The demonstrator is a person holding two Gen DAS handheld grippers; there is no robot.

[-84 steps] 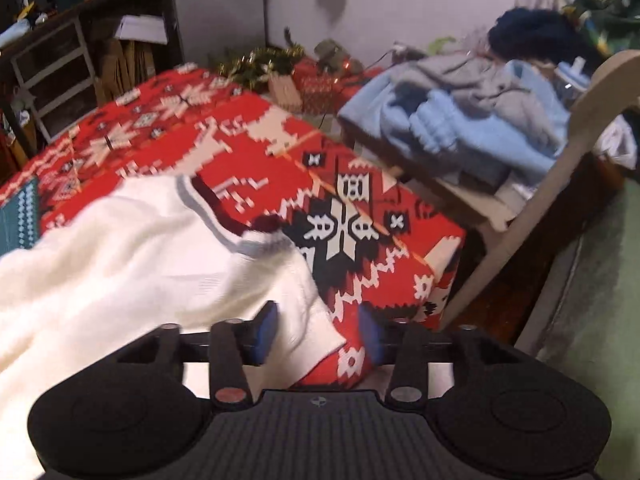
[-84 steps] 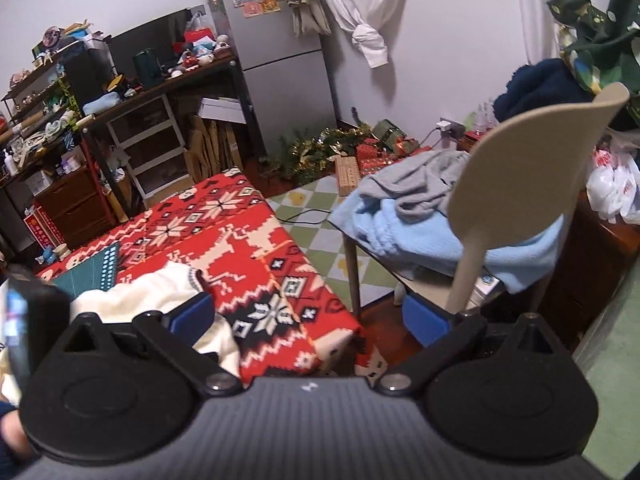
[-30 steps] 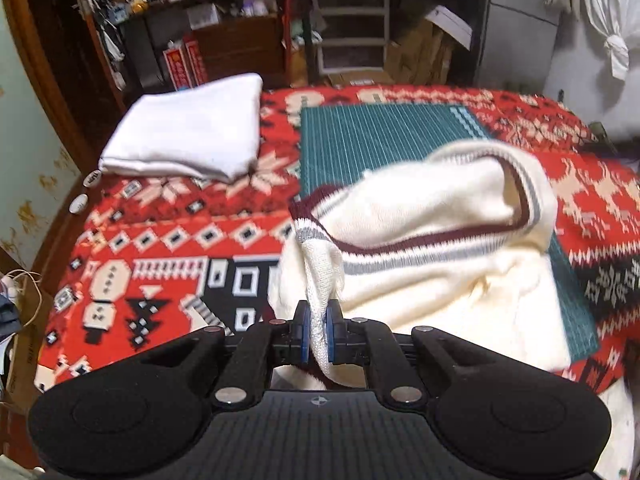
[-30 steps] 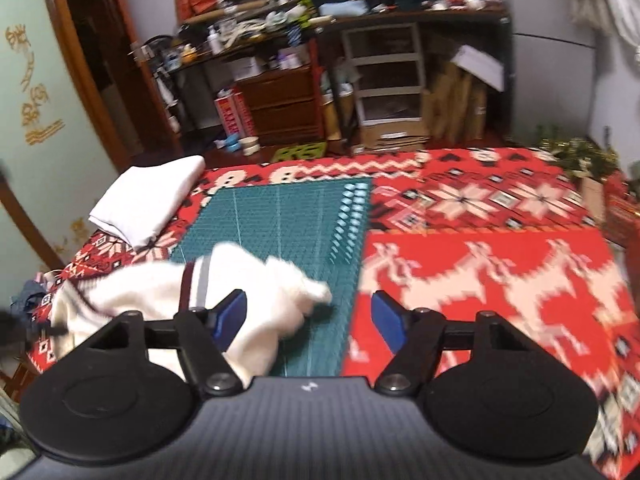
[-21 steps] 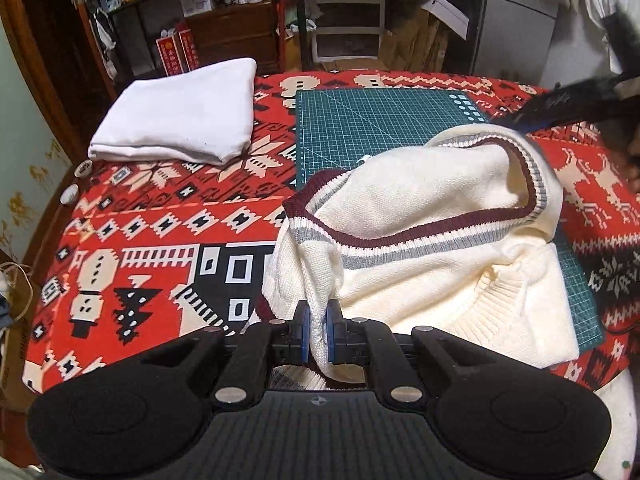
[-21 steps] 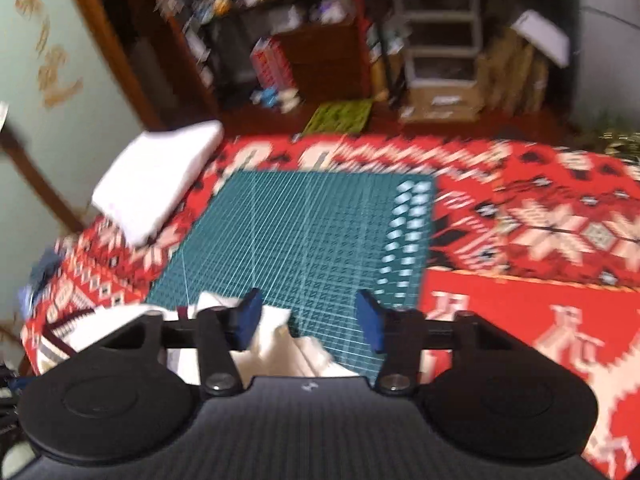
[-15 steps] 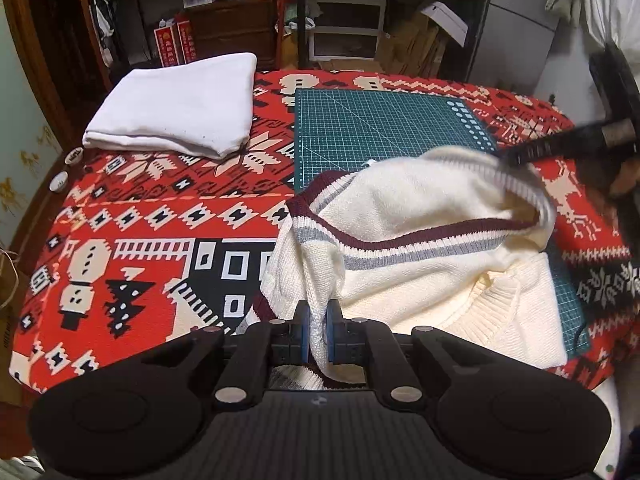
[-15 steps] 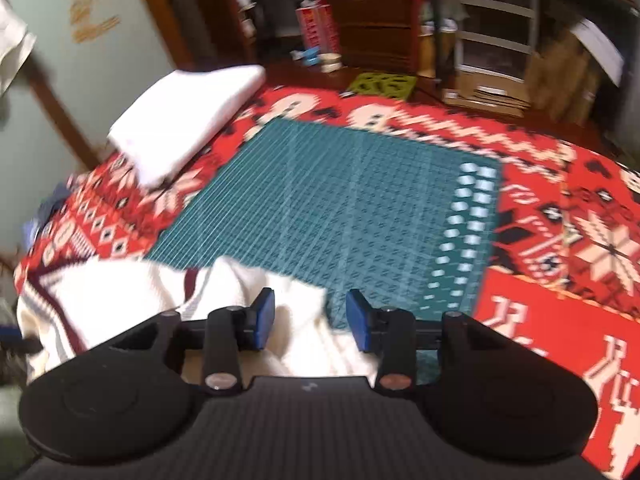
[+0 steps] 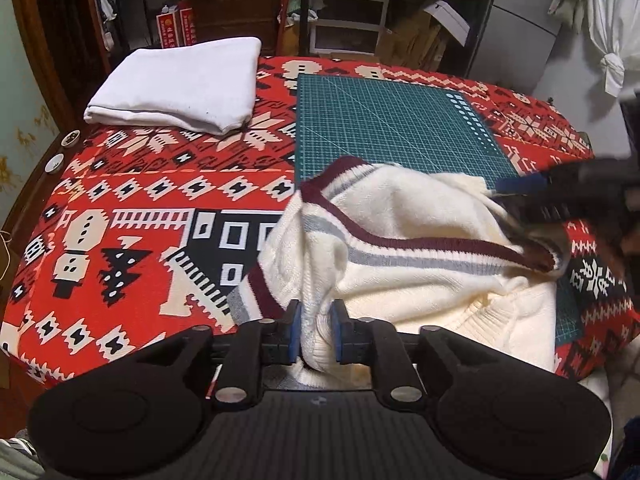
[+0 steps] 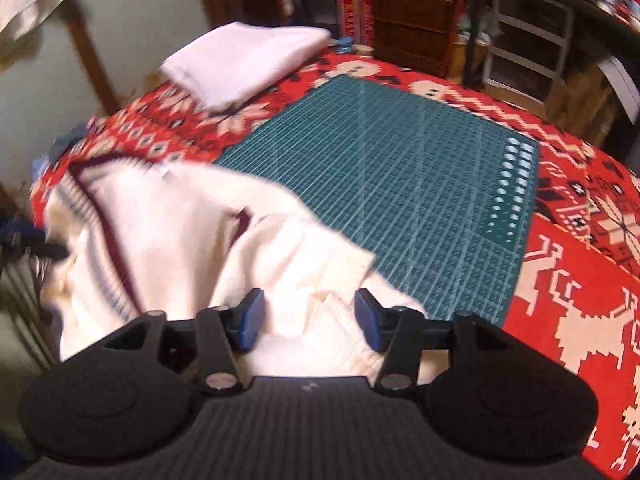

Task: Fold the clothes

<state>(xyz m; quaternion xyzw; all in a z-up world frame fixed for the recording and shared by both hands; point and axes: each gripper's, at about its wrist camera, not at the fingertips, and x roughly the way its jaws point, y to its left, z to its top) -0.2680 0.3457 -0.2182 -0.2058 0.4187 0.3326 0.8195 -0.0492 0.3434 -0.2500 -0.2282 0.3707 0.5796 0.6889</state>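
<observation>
Left gripper (image 9: 315,334), jaws just eased apart, a fold of the cream knitted sweater with maroon and grey striped trim (image 9: 404,256) between them but seemingly no longer pinched. Right gripper (image 10: 306,322), jaws well apart after opening in the last instant, poised over the sweater's ribbed edge with cloth bulging up between the blue pads (image 10: 250,320), not clamped. Sweater itself heaped and rumpled at the near side of the counter, partly on the dark green gridded cutting mat (image 9: 392,120), partly on the red patterned Christmas tablecloth (image 9: 132,208), one edge trailing over the near rim. Farther out, a folded white cloth (image 9: 180,84) set neatly at the far left corner, well apart from the sweater. Beyond the counter, dark wooden drawers and cluttered shelving. Step in hand, by the look of it: laying out and flattening the garment before any fold, both grippers between grips. Next move likely a fresh hold on two edges or shoulders, then a pull apart to spread the knit flat on the mat; right wrist view blurred, so exact contact there hard to judge.
</observation>
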